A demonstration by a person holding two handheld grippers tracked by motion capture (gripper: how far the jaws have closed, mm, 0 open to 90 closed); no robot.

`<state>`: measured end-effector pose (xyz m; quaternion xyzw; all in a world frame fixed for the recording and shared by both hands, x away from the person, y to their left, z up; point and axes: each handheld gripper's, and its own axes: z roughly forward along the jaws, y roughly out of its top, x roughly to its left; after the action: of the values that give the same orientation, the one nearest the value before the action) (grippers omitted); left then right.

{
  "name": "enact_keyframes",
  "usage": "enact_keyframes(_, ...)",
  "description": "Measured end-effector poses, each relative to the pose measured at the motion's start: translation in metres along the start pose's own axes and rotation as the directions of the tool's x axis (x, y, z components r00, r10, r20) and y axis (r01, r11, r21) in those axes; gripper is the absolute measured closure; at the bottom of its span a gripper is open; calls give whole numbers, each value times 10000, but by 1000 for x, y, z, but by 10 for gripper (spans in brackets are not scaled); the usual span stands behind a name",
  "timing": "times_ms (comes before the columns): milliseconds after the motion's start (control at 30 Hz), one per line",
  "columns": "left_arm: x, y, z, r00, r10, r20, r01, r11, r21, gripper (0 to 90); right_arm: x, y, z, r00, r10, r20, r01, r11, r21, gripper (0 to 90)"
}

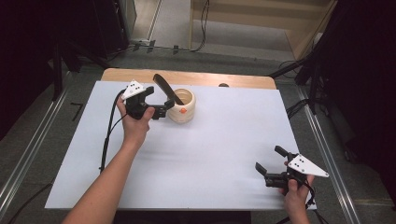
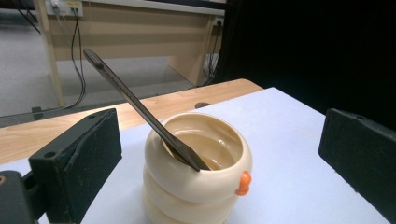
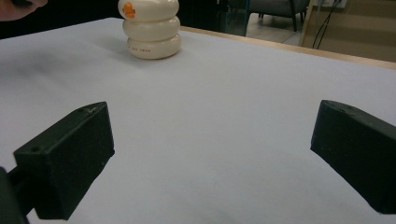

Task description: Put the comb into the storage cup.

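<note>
1. The left gripper (image 1: 164,108) is held up at the far left part of the table, right beside the cream pot (image 1: 182,106). Its jaws are spread wide, one to either side of the pot, and in the left gripper view neither black pad touches the pot's wall.
2. The person's left hand (image 1: 135,122) is wrapped around the gripper's body, with the forearm running in from the bottom edge and a black cable trailing down over the sheet.
3. The cream pot (image 2: 196,170) is a squat, ribbed jar, like stacked rings, with a small orange knob (image 2: 243,183) on its side. It stands upright on the white sheet (image 1: 224,140), near the far edge.
4. A dark spatula (image 2: 140,109) leans in the pot, its blade down inside against the near rim, its handle slanting up and away toward the far left.
5. The right gripper (image 1: 272,164) is at the near right corner of the sheet, well apart from the pot. Its jaws are also spread, with nothing between them but bare sheet.
6. The right hand (image 1: 295,193) grips it from below, at the table's near edge.
7. Beyond the sheet a strip of wooden tabletop (image 1: 196,77) shows, then grey floor with cables.
</note>
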<state>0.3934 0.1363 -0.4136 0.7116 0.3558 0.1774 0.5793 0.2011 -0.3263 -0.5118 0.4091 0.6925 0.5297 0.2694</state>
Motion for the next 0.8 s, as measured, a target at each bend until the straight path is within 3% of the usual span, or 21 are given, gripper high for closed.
enact_keyframes(367, -7, -7, -23, 9994, 337, -44, -338, 9993, -160, 0, 0, 0, 1, 10000, 3, -1, -3, 10000, 29, 0)
enact_keyframes(800, -13, -21, -59, 9987, 461, -216, -469, 9981, -392, 0, 0, 0, 1, 10000, 24, 18, -24, 10000, 7, 0)
